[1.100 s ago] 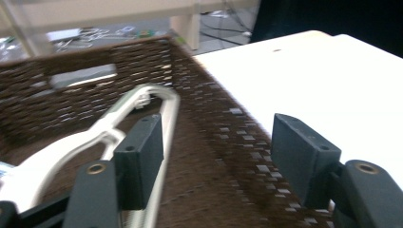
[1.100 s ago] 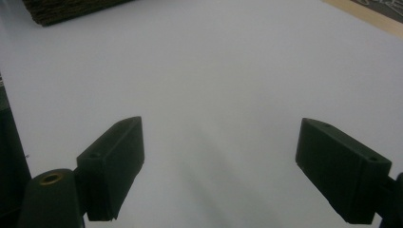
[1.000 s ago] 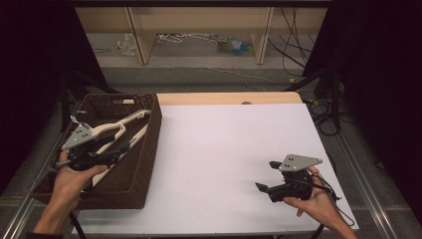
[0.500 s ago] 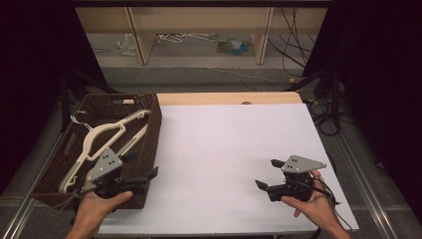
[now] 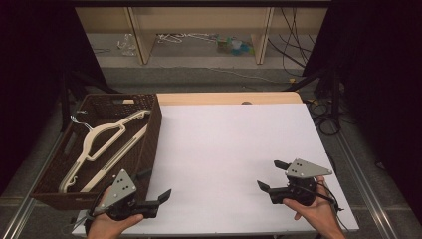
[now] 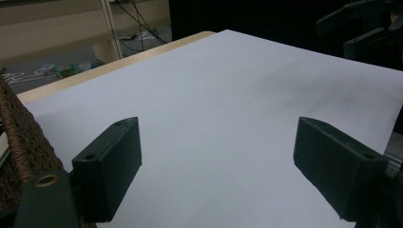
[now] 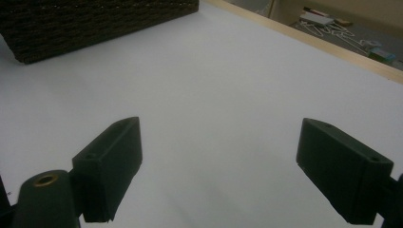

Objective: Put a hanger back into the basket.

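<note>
Beside the basket [image 5: 149, 129], hovering with left claw [image 5: 155, 186] spread and empty; risking catching the rim, tipping out the hanger [image 5: 102, 139].

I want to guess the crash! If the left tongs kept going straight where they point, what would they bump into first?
Probably nothing soon: the left tongs point across the bare white table, roughly toward the right tongs far off. Depth is hard to judge.

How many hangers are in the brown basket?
2. One cream hanger lies across the middle of the basket, its metal hook toward the far left wall. A second hanger lies beside it, nearer the right wall. More could hide behind the near wall.
</note>
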Motion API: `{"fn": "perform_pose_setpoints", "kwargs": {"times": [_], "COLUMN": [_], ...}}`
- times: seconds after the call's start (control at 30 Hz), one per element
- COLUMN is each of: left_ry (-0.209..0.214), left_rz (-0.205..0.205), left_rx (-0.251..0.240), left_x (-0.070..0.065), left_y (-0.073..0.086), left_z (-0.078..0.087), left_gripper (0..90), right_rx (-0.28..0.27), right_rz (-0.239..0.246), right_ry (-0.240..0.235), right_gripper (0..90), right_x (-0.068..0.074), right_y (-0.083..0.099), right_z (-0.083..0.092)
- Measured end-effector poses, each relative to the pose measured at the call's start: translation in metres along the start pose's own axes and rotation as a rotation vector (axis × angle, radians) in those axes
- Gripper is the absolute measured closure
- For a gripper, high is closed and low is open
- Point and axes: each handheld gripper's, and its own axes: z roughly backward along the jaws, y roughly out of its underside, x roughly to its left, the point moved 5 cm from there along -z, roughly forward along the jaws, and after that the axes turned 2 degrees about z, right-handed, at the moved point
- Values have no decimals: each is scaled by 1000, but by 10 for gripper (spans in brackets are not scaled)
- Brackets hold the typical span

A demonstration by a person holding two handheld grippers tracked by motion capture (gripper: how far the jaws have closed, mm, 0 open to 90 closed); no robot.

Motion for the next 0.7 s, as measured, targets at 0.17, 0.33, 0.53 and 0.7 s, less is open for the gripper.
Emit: {"fn": "perform_pose_setpoints", "kwargs": {"times": [0.17,0.33,0.53,0.7], "left_ry": [8,1,-4,-15], "left_rz": [-56,-93,-76,-68], "left_rx": [-29,-22,-31,-40], "left_x": [-5,-6,-3,1], "left_y": [5,9,9,8], "left_z": [0,-1,1,3], "left_gripper": [164,164,165,164], "right_rx": [-1,-18,-20,-32], "right_rz": [9,28,16,19], "right_ry": [4,15,8,17], "right_gripper": [164,162,163,162], "right_x": [6,11,14,12], "right_y": [4,9,11,11], "right_z": [5,10,11,12]}}
